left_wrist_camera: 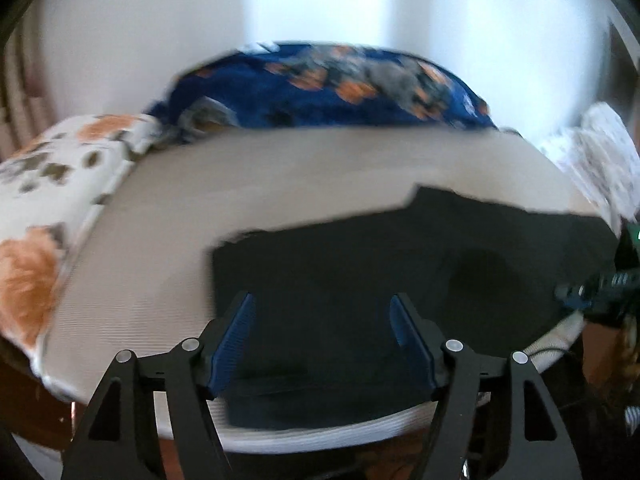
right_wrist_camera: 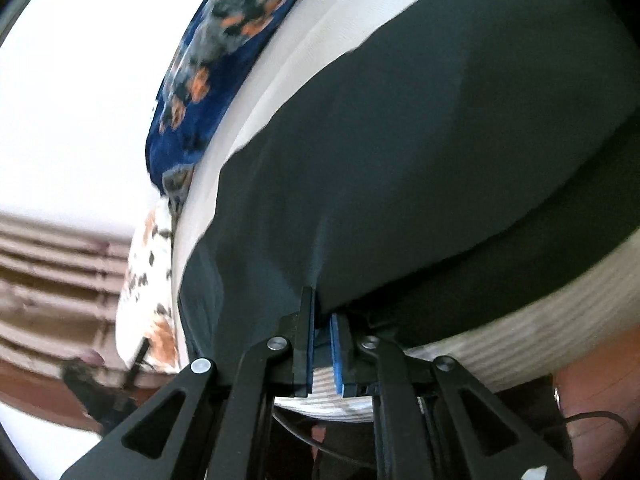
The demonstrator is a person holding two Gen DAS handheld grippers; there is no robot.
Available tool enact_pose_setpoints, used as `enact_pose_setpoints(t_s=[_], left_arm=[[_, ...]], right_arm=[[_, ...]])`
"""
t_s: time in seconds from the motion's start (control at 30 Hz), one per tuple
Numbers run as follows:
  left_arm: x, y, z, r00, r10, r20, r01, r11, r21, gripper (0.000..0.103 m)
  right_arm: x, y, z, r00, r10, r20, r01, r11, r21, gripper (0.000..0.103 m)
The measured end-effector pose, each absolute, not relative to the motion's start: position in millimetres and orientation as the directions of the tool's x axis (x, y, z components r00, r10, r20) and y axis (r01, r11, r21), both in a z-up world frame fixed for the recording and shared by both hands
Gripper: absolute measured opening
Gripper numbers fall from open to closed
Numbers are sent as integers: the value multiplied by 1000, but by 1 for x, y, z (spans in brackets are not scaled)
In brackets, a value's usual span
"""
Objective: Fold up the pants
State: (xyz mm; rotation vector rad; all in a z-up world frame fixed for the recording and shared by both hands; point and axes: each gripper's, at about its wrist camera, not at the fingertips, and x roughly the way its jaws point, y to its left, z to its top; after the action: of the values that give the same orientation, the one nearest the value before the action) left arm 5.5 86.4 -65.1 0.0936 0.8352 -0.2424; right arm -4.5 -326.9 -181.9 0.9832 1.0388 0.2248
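Black pants (left_wrist_camera: pixel 384 276) lie flat on a beige mattress (left_wrist_camera: pixel 240 184), near its front edge. My left gripper (left_wrist_camera: pixel 322 312) is open just above the pants, its blue pads apart with nothing between them. In the right wrist view the pants (right_wrist_camera: pixel 420 152) fill most of the frame. My right gripper (right_wrist_camera: pixel 322 312) is shut on a pinched fold of the pants at the mattress edge (right_wrist_camera: pixel 520 336). The right gripper also shows in the left wrist view (left_wrist_camera: pixel 588 292) at the right edge of the pants.
A blue floral pillow (left_wrist_camera: pixel 332 84) lies at the far side of the mattress, and also shows in the right wrist view (right_wrist_camera: pixel 224 60). A white floral pillow (left_wrist_camera: pixel 48 184) lies at the left. A white patterned cloth (left_wrist_camera: pixel 600 148) is at the right. A white wall stands behind.
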Motion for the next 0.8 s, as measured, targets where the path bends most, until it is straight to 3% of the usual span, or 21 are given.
enact_pose_setpoints(t_s=[0.13,0.3,0.53,0.63,0.8], left_arm=[[18,67,-98,590,-159,-791,263,965,3,70],[30,77,-122,529,-157,-834,190,980,-64,70],[33,85,-125,549,-144,-824,168,984,-59,70],[32,86,-126,554,-141,-821,180,983,-48,70],[28,82,-129,572,-109,-813,206,979,13,70]], right_arm=[[-12,-384,-187,604,545,-582,356,469,808,10],[-21,-469,-190,694,427,-580,439,388,811,10],[-47,-584,-201,803,276,-529,480,227,847,9],[-57,-617,-211,826,270,-495,468,159,869,2],[-62,-624,-200,814,252,-524,470,245,848,2]])
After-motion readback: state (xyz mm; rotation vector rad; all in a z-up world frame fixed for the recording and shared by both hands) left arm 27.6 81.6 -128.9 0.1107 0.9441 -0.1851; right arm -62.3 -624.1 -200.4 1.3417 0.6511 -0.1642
